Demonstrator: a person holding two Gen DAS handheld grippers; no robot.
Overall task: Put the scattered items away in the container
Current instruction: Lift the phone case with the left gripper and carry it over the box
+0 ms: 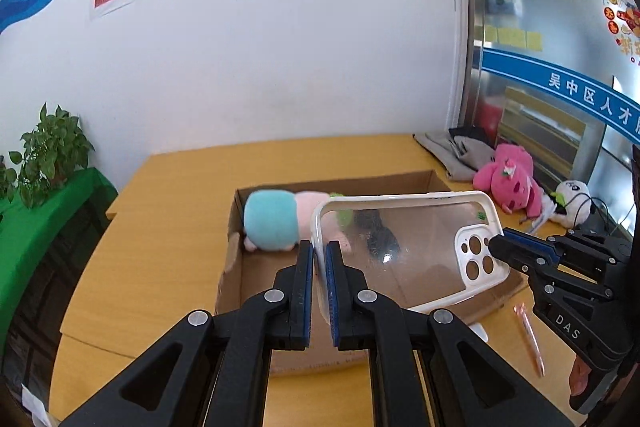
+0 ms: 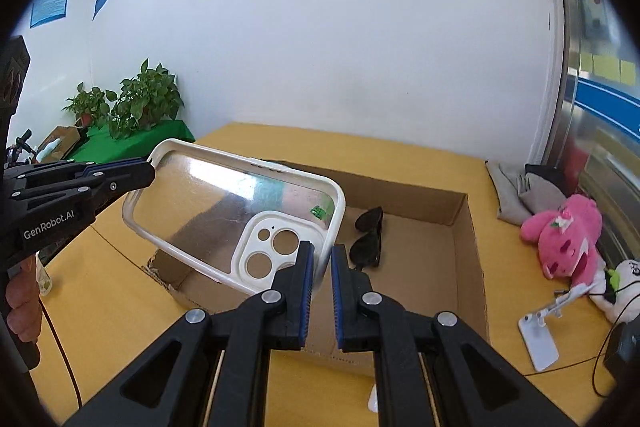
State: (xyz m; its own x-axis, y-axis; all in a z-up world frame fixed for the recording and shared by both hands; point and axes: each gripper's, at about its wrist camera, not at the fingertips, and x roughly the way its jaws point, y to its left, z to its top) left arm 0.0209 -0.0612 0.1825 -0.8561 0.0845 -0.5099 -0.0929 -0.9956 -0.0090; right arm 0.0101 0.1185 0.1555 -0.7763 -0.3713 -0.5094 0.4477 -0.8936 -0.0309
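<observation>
- The phone case (image 1: 408,247), clear-backed with a white rim, hangs in the air above the cardboard box (image 1: 236,247); its see-through back blurs whatever lies behind it.
- The left hand-held gripper (image 1: 319,259) pinches the case's plain end; the right hand-held gripper (image 2: 320,259) pinches the rim at the camera-cutout end; both have their pads pressed nearly together on the rim.
- In the box lie a plush toy (image 1: 276,223) with a teal head, partly hidden by the case, and dark sunglasses (image 2: 368,239), one lens half covered.
- On the tabletop (image 1: 168,195) outside: a pink pen (image 1: 530,339), a pink plush (image 2: 568,235), a white plush (image 2: 624,287) cut off at the edge, grey cloth (image 2: 520,195), a white phone stand (image 2: 538,339).
- A person's fingers (image 2: 20,303) show only in part at the left rim.
</observation>
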